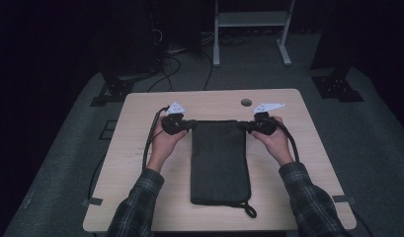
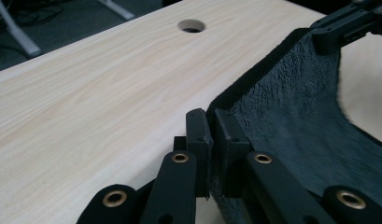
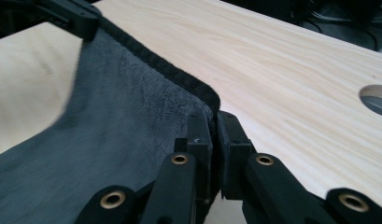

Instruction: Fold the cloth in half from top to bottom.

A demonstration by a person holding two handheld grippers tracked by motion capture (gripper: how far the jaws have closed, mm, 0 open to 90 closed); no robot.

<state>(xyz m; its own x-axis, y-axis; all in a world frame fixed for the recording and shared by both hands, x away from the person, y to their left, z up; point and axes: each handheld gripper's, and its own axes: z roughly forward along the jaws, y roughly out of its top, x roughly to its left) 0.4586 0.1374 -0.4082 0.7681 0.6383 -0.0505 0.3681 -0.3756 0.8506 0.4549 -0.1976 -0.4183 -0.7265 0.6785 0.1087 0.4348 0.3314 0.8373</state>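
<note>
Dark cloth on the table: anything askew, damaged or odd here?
Nothing stands out. The dark cloth lies straight along the table, its loop trailing off the near end. The left gripper and the right gripper each pinch a far corner, lifting that edge evenly. No tears or spills show.

Towel (image 1: 219,158) on table (image 1: 140,197) — tongs at its far corners, hole (image 1: 246,102) behind

Plaid sleeves (image 1: 140,197), black fingers (image 2: 198,135), brass rivets (image 2: 180,157)
</note>
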